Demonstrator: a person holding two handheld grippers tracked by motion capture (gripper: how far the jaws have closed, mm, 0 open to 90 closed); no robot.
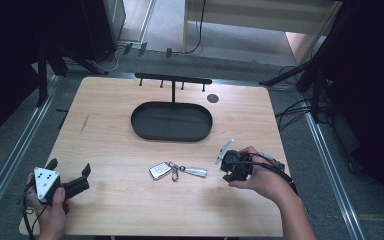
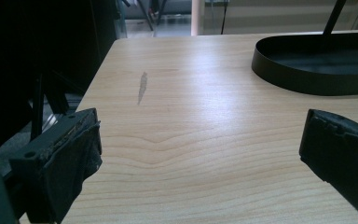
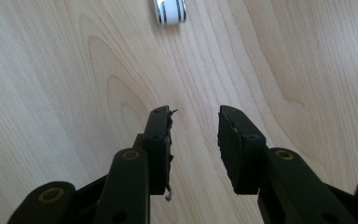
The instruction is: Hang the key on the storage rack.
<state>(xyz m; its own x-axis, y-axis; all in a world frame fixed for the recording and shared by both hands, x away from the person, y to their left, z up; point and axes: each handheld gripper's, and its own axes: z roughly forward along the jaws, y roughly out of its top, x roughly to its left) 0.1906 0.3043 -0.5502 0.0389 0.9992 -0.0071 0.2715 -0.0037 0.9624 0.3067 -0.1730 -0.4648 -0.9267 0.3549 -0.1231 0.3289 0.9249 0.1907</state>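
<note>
Lying left of right tongs (image 1: 226,167): keys (image 1: 177,170)

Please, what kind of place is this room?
Probably a lab or studio set up for recording handling tasks: a bare wooden table framed by metal rails, dark stands around it, and loose cables on the floor.

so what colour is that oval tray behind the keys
Black all over, tray; clearest in the high view.

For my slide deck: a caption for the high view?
Right gripper nears a key bunch before a black tray; left gripper waits open.
</note>
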